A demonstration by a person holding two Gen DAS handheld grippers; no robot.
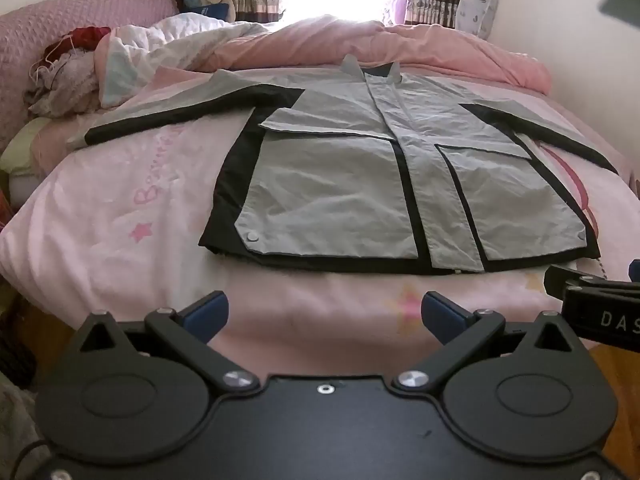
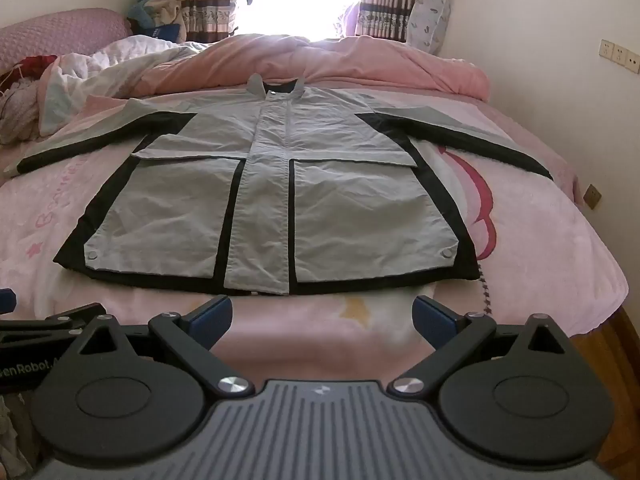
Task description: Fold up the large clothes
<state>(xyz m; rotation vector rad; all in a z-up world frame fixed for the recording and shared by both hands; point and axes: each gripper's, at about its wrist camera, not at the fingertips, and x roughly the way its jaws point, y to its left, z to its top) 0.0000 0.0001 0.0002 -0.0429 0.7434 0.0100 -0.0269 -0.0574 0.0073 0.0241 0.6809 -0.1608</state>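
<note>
A grey jacket with black trim [image 1: 360, 184] [image 2: 276, 208] lies spread flat on the pink bed, front up, collar toward the window and both sleeves stretched out sideways. My left gripper [image 1: 325, 316] hovers open over the bedsheet just short of the jacket's hem, left of its middle. My right gripper [image 2: 323, 318] is open too, centred just short of the hem. Nothing sits between either pair of blue fingertips [image 1: 208, 312] [image 2: 434, 316]. The right gripper's body [image 1: 600, 304] shows at the right edge of the left wrist view.
A rumpled pink duvet [image 2: 340, 60] and a white quilt [image 1: 160, 48] are heaped beyond the collar. A pile of clothes [image 1: 60, 80] lies by the pink headboard [image 1: 80, 12] on the left. A wall [image 2: 560, 80] runs along the bed's right side.
</note>
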